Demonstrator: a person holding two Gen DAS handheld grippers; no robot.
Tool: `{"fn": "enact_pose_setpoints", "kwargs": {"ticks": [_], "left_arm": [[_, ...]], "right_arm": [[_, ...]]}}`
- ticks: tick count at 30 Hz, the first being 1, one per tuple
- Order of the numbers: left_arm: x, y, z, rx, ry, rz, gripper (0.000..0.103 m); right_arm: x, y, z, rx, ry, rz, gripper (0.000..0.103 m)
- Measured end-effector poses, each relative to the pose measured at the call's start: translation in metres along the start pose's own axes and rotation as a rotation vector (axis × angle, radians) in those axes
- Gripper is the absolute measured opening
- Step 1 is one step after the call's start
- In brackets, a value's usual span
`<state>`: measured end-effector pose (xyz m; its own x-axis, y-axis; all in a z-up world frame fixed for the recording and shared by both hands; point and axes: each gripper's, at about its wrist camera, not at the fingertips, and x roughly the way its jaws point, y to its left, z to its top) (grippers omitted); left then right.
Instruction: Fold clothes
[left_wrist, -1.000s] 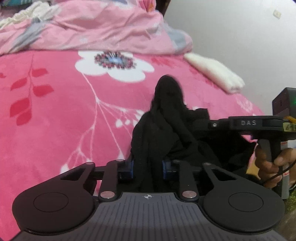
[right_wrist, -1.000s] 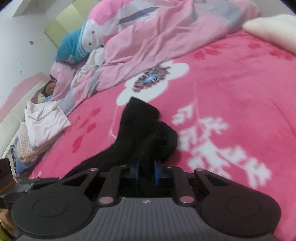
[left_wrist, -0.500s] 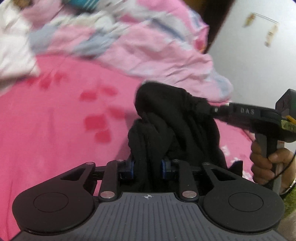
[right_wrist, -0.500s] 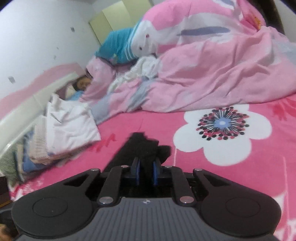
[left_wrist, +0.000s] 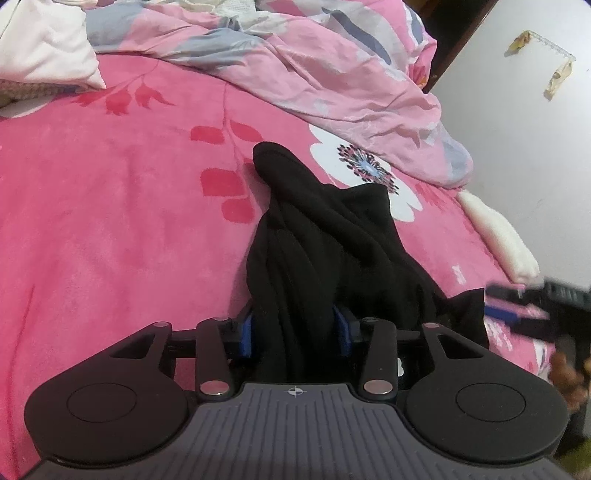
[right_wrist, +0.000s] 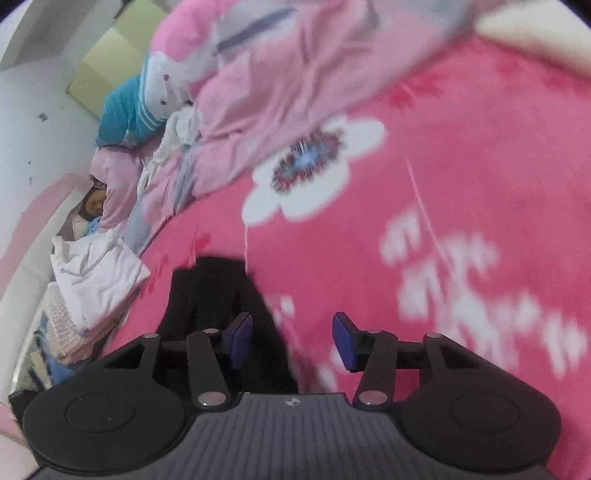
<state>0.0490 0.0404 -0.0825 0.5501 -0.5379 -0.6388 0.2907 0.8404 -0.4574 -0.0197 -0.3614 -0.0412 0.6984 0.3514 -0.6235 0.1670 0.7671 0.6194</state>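
The left gripper (left_wrist: 295, 326) was opening, its blue pads (left_wrist: 246, 334) flanking a bunched black garment (left_wrist: 325, 243) that lay across the pink floral blanket (left_wrist: 110, 206). The right gripper (right_wrist: 291, 341) was also opening, fingers spread with only blanket between them and the garment at its left pad. Beyond lay a rumpled pink quilt (left_wrist: 332, 74) and folded white clothes (right_wrist: 99, 280).
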Motion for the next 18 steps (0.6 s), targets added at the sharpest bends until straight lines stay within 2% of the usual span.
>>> {"fn": "enact_pose_setpoints", "kwargs": {"ticks": [5,6,7,8,9,10,15,18], "left_arm": [[-0.001,-0.011,-0.002,0.03,-0.018,0.057,0.031],[-0.002,-0.013,-0.002,0.04,-0.023,0.066,0.029],[-0.003,-0.015,-0.003,0.047,-0.028,0.074,0.027],[-0.004,-0.017,-0.003,0.052,-0.035,0.083,0.025],[-0.006,-0.018,-0.003,0.054,-0.043,0.09,0.024],[-0.007,-0.018,-0.003,0.056,-0.05,0.095,0.023],[-0.013,-0.019,0.001,0.058,-0.073,0.121,0.021],[-0.014,-0.018,-0.002,0.059,-0.067,0.128,0.021]], "right_arm": [[0.009,0.005,-0.028,0.009,0.029,0.038,0.053],[0.011,0.008,-0.031,-0.008,0.019,0.04,0.048],[0.013,0.013,-0.033,-0.035,0.003,0.029,0.042],[0.014,0.017,-0.034,-0.066,-0.012,0.001,0.02],[0.013,0.019,-0.035,-0.081,-0.023,-0.023,0.007],[0.011,0.02,-0.036,-0.089,-0.032,-0.045,0.007],[-0.029,0.014,-0.045,-0.076,-0.119,-0.042,0.004],[-0.053,-0.001,-0.051,-0.017,-0.165,-0.061,0.004]]}}
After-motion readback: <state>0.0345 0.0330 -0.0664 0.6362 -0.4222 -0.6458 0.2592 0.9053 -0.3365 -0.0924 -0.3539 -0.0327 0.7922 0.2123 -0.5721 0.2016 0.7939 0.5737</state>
